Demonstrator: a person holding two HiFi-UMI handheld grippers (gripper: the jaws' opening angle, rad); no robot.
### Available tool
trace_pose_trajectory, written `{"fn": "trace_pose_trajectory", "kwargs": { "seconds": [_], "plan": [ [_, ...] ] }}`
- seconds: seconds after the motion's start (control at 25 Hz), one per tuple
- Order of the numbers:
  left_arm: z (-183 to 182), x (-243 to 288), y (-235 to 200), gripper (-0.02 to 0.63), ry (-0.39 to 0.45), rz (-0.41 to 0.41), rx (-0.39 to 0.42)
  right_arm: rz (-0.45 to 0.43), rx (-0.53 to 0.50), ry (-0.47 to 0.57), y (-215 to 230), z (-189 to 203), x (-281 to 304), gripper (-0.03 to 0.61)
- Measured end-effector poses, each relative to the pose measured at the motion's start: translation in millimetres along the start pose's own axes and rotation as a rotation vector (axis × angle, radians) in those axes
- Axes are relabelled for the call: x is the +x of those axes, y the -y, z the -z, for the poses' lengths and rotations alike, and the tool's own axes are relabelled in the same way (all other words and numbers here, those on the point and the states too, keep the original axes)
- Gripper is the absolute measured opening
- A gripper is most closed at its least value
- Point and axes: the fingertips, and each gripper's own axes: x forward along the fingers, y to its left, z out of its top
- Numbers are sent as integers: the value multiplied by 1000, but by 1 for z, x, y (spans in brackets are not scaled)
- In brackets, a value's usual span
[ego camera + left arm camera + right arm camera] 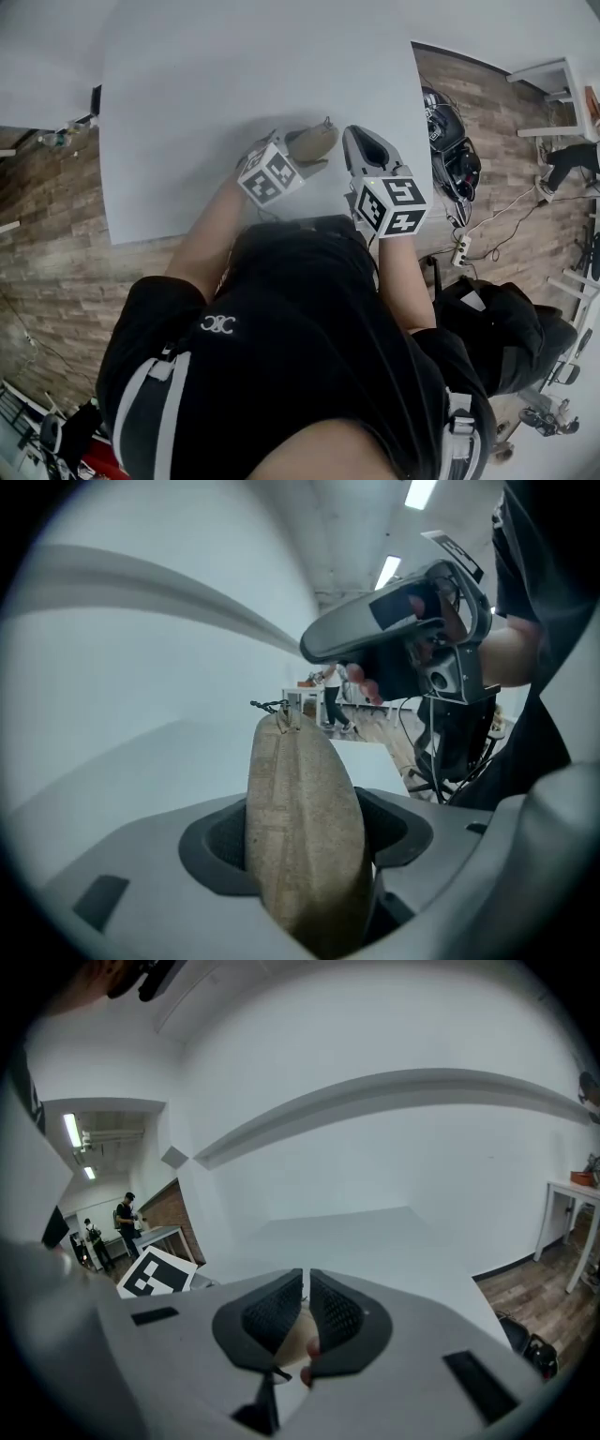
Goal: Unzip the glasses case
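Pinching the case (302,836) edge-on between wide-set jaws, the left tongs (300,157) steady it, seemingly off the table (187,112), with the zip pull (269,706) at 12 o'clock for reach. The right tongs (306,1281), at 3 o'clock, are closed and seemingly empty.

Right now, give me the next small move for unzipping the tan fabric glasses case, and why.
Probably open the right gripper and bring it to the small zipper pull at the far tip of the tan fabric glasses case. The left gripper holds the case on edge, while the right gripper's jaws are shut on nothing beside it.
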Motion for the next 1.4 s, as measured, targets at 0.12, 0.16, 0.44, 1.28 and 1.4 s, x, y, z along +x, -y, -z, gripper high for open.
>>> {"fn": "trace_pose_trajectory", "kwargs": {
  "seconds": [0.12, 0.16, 0.44, 1.28, 1.4],
  "plan": [
    [-9, -12, -1, 305, 7, -44, 79, -66, -10, -31, -18, -2, 10, 55],
    [-10, -16, -2, 305, 4, -59, 102, -98, -12, -50, -26, -2, 14, 116],
    [-8, -30, 0, 305, -15, -126, 215, -92, -65, -127, -42, 4, 30, 161],
    [7, -60, -5, 301, -21, -178, 177, -71, -19, -79, -51, -1, 37, 31],
    [4, -71, -8, 301, 17, -164, 138, -39, -2, -82, -43, -4, 43, 29]
  ]
}}
